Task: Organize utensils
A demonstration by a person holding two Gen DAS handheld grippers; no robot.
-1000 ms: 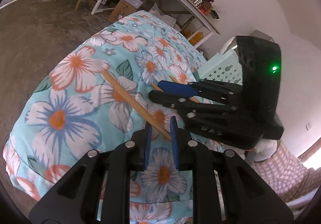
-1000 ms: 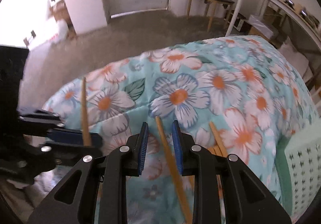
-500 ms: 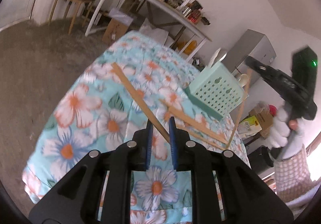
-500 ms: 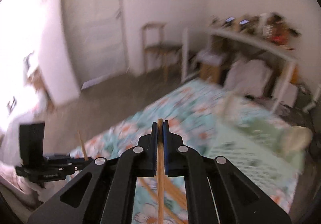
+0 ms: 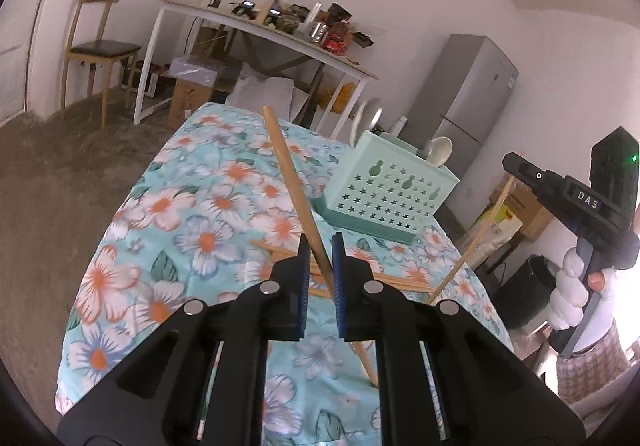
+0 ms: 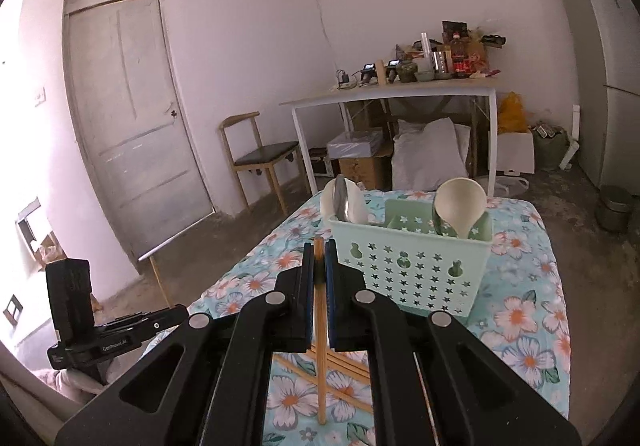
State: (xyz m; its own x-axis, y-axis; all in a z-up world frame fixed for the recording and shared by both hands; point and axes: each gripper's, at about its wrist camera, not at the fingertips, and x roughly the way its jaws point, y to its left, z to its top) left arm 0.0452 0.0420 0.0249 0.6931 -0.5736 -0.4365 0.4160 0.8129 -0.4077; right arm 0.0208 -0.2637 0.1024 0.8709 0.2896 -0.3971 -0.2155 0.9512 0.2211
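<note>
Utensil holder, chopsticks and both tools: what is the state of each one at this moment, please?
Left tool: jaws closing on a chopstick, lifted and tilted.
Right tool: shut on a chopstick, lifted, hanging down.
Utensil holder: upright on the floral cloth, with spoons standing inside.
Loose chopsticks: lying crossed on the cloth.
Door: closed.

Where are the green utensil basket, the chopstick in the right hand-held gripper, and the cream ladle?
green utensil basket [image 6: 412, 266]: right wrist view, on its star-punched front wall.
chopstick [image 6: 320, 374]: right wrist view, on the shaft below the blue pads.
cream ladle [image 6: 460, 206]: right wrist view, on its bowl.
</note>
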